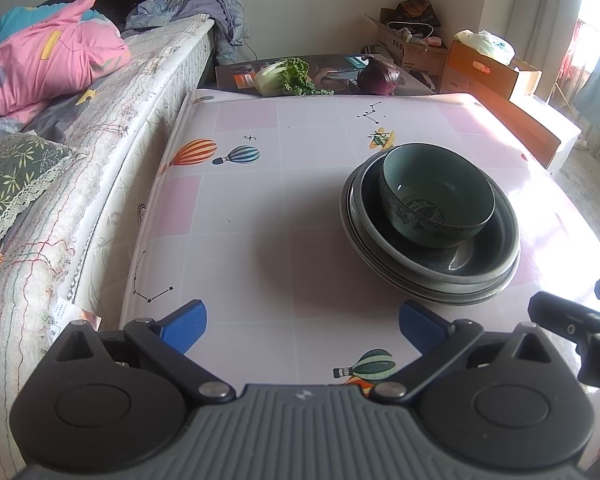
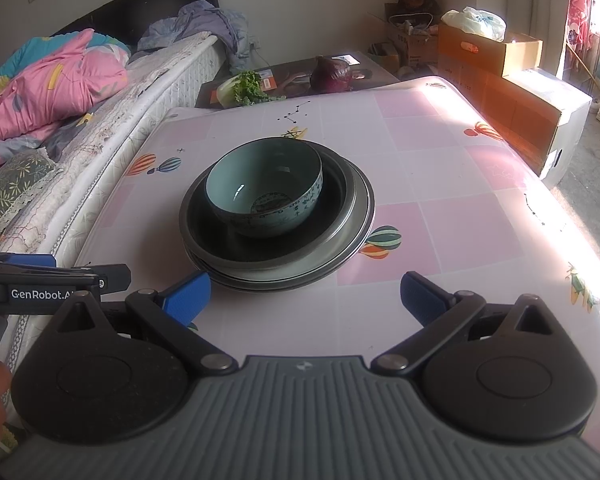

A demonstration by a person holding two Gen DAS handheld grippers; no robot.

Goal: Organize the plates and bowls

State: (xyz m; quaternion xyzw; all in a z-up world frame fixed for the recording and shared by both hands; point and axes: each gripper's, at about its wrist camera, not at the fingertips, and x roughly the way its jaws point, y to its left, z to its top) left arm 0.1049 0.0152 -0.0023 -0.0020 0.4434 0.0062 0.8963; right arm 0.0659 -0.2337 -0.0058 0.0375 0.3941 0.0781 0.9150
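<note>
Left tool (image 1: 302,324) sits nearest, low over the near edge of the counter (image 1: 260,200), blue pads (image 1: 184,326) spread wide w/ nothing between them: released. Right tool (image 2: 306,296) same story, pads (image 2: 190,294) apart, empty, also hovering at the near edge. The two are side by side; each shows at the edge of the other's view.

Just beyond the pads: a stack of dark grey plates (image 2: 278,232), shallow, nested one on another. In the top plate sits a teal bowl (image 2: 266,188), upright, patterned on the outside, set toward the far-left part of the stack as seen from the right tool. From the left tool the stack (image 1: 432,232) is off to the right, bowl (image 1: 438,194) on top.

Counter cover is pink and white squares w/ hot-air balloon prints. Past its far edge, on a dark flat box: a leafy green cabbage (image 1: 284,78) and a purple cabbage (image 1: 378,76), apart from each other. Bed (image 1: 80,160) runs along the left, pink quilt (image 1: 48,64) on it. Cardboard boxes (image 2: 488,48) at back right.
</note>
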